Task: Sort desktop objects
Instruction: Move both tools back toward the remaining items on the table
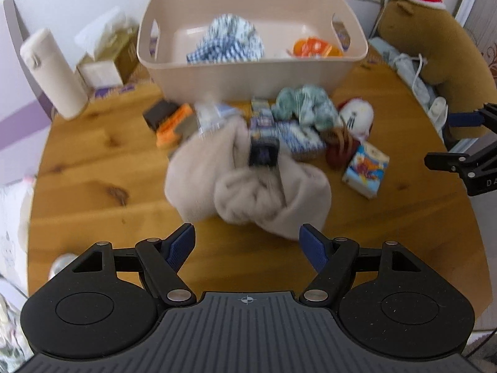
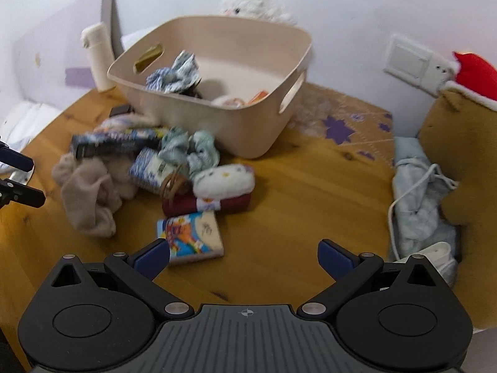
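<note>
Item list, left to right. Left gripper: jaws wide, nothing between them, hanging just short of the beige cloth; you should bring both pads around one thick fold, not the loose edge. Clutter pile: boxes and cloths heaped on the wooden table, in front of the bin. Right gripper: jaws wide, empty, beside the cartoon packet; straddle its short sides.
</note>
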`<state>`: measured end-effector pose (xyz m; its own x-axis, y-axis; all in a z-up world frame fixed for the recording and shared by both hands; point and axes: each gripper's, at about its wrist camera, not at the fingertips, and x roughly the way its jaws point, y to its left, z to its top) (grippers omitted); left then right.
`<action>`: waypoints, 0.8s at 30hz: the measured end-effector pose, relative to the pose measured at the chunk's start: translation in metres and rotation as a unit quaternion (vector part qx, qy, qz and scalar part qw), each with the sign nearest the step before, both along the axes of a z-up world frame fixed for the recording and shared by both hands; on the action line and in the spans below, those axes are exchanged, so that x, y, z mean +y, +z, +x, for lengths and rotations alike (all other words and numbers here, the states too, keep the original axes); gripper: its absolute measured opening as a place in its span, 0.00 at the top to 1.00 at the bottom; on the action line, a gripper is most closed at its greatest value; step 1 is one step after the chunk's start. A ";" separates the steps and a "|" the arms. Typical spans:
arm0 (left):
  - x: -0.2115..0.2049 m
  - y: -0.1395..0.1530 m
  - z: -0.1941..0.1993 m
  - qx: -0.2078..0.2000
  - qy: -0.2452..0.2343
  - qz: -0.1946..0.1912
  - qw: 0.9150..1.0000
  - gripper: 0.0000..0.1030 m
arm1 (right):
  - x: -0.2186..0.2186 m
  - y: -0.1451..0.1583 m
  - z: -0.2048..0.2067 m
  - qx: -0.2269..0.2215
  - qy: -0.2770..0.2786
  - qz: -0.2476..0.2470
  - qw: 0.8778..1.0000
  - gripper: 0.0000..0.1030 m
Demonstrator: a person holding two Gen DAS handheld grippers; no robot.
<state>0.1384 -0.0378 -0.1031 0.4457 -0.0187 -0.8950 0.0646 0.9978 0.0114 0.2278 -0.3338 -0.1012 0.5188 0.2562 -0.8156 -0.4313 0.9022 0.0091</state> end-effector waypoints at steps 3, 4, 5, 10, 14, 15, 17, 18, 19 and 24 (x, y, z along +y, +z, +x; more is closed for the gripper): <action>-0.004 -0.010 -0.001 0.012 0.006 -0.003 1.000 0.27 | 0.004 -0.010 0.002 0.013 0.016 -0.003 1.000 0.00; -0.006 -0.013 -0.001 0.014 0.006 -0.002 1.000 0.27 | 0.005 -0.013 0.003 0.018 0.021 -0.003 1.000 0.00; -0.008 -0.015 -0.001 0.016 0.006 -0.001 1.000 0.27 | 0.007 -0.016 0.003 0.023 0.026 -0.004 0.999 0.00; -0.015 -0.032 0.005 0.034 0.026 -0.013 0.999 0.27 | 0.018 -0.032 0.005 0.039 0.050 -0.012 0.998 0.00; -0.021 -0.042 0.012 0.038 0.042 -0.030 0.998 0.27 | 0.031 -0.042 0.005 0.043 0.076 -0.023 0.996 0.00; -0.023 -0.045 0.013 0.037 0.042 -0.033 0.998 0.27 | 0.034 -0.045 0.005 0.043 0.082 -0.027 0.995 0.00; -0.028 -0.051 0.016 0.031 0.035 -0.033 0.998 0.27 | 0.039 -0.049 0.007 0.040 0.089 -0.033 0.995 0.00; -0.030 -0.054 0.017 0.029 0.032 -0.031 0.999 0.27 | 0.041 -0.051 0.008 0.041 0.090 -0.033 0.995 0.00; -0.032 -0.058 0.019 0.029 0.029 -0.028 0.999 0.27 | 0.044 -0.053 0.010 0.043 0.089 -0.032 0.995 0.00; -0.037 -0.071 0.028 0.030 0.041 -0.033 0.998 0.27 | 0.053 -0.062 0.021 0.046 0.080 -0.032 0.995 0.00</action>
<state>0.1660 -0.0746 -0.1740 0.3938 -0.0439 -0.9182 -0.0191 0.9983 -0.0559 0.2490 -0.2806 -0.1630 0.3985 0.2758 -0.8747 -0.5696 0.8219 -0.0004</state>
